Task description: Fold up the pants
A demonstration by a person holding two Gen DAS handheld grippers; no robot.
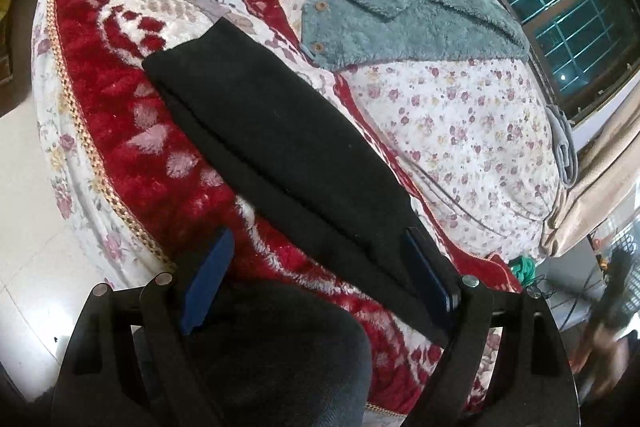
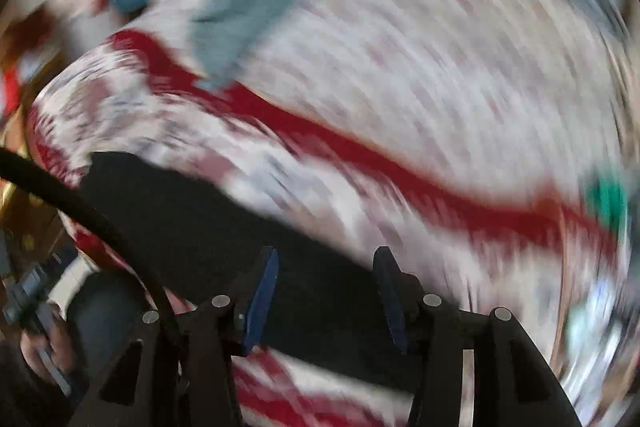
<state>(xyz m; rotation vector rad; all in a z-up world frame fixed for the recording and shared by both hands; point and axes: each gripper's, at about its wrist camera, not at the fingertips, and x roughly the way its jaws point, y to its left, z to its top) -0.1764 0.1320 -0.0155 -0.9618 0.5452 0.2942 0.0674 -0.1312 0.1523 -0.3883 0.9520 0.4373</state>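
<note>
The pants [image 1: 280,147] are black and lie in a long, flat strip on the red blanket [image 1: 104,107] on the bed [image 1: 460,107]. They look folded along their length, one half on top of the other. They look soft and floppy, and probably light, so I think they will bend and sag when lifted. The fuzzy blanket may cling to them a little. A good place to hold is the near end, or a long edge, pinching both layers together.

The left gripper [image 1: 320,291] is wide open and holds nothing. The near end of the pants lies between its blue pads [image 1: 212,279].

The right gripper [image 2: 324,303] is open too, above the pants, with nothing held. That view is very blurry.

A blue-grey fluffy jacket [image 1: 400,23] lies farther away on the flowery sheet.
</note>
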